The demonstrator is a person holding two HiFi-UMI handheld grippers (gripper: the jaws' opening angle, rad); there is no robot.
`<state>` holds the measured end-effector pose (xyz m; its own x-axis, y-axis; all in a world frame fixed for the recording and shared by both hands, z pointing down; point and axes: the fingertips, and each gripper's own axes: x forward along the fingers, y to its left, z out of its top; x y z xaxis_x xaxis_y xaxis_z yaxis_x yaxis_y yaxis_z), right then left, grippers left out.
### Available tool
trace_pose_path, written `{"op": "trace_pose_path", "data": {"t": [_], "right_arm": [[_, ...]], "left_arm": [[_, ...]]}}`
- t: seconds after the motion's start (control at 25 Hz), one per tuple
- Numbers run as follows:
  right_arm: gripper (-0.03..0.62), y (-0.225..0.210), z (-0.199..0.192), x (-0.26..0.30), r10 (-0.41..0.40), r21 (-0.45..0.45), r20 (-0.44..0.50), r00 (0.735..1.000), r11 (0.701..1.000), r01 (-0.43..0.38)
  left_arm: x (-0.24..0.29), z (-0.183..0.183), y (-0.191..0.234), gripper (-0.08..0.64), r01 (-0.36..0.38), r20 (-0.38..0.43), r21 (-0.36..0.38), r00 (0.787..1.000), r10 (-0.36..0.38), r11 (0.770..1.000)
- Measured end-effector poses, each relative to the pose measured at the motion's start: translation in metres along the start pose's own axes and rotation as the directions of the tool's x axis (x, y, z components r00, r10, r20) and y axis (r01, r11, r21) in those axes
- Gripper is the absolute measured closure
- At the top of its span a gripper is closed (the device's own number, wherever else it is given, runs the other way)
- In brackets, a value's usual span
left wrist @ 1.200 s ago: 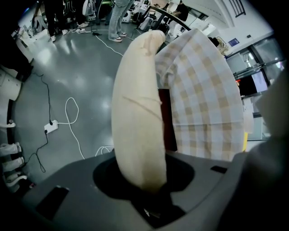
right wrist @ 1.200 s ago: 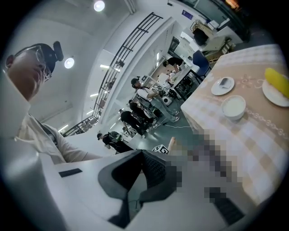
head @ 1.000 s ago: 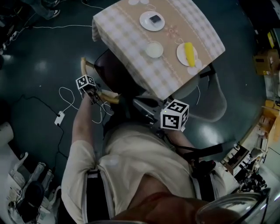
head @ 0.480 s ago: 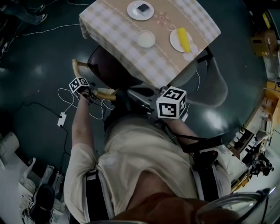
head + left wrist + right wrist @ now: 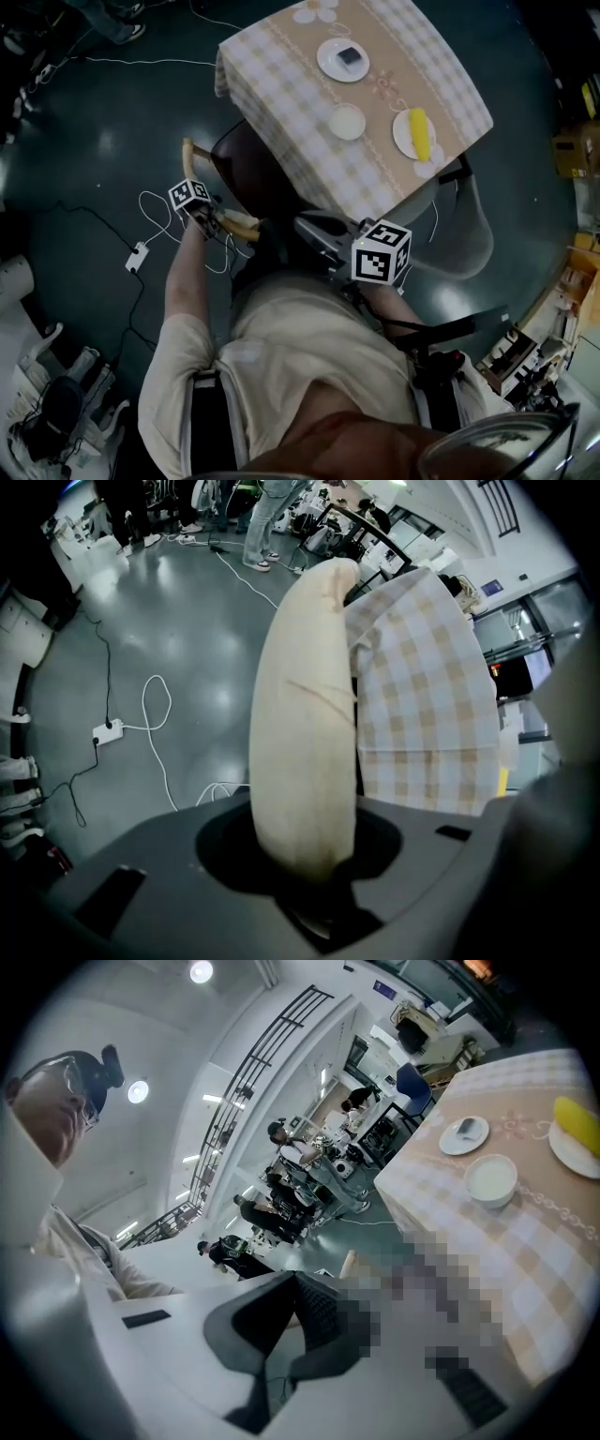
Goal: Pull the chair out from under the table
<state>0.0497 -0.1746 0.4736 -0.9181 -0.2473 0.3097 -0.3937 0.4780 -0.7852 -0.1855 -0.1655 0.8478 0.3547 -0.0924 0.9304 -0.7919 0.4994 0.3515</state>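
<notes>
Pinching the pale top rail (image 5: 305,714) between the pads of the left gripper (image 5: 216,216), toward the rail's end closest to the table's near corner, wood filling the whole gap between the jaws. Holding the right gripper (image 5: 309,228) just below the table's near edge, jaws seemingly pressed together on nothing, though partly obscured. Set against a second ago, hardly any change: same clamp on the rail, same narrow gap from rail to the edge of the table (image 5: 300,103). Reads as a grip secured but no real travel gained yet, so most of the pull probably still ahead. As for the chair (image 5: 246,164): dark rounded shell and seat tucked beneath the table's checked overhang, rail curving out just beside the table's left edge, thick and smooth, likely firm enough to haul by
</notes>
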Motion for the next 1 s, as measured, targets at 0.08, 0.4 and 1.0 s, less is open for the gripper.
{"op": "trace_pose_path", "data": {"t": [0.08,0.4,1.0], "right_arm": [[0.584,0.000,0.000,0.004,0.001,-0.005,-0.007,1.000,1.000,-0.001],[0.584,0.005,0.003,0.015,0.009,-0.019,-0.030,1.000,1.000,-0.010],[0.584,0.015,0.006,0.029,0.017,-0.027,-0.030,0.999,0.999,-0.018]], "left_arm": [[-0.001,0.001,0.004,0.431,-0.002,0.000,-0.002,1.000,0.002,1.000],[-0.002,0.000,0.010,0.431,0.003,-0.009,0.003,1.000,-0.003,1.000],[-0.013,0.002,0.025,0.437,0.001,0.000,-0.011,1.000,-0.001,1.000]]}}
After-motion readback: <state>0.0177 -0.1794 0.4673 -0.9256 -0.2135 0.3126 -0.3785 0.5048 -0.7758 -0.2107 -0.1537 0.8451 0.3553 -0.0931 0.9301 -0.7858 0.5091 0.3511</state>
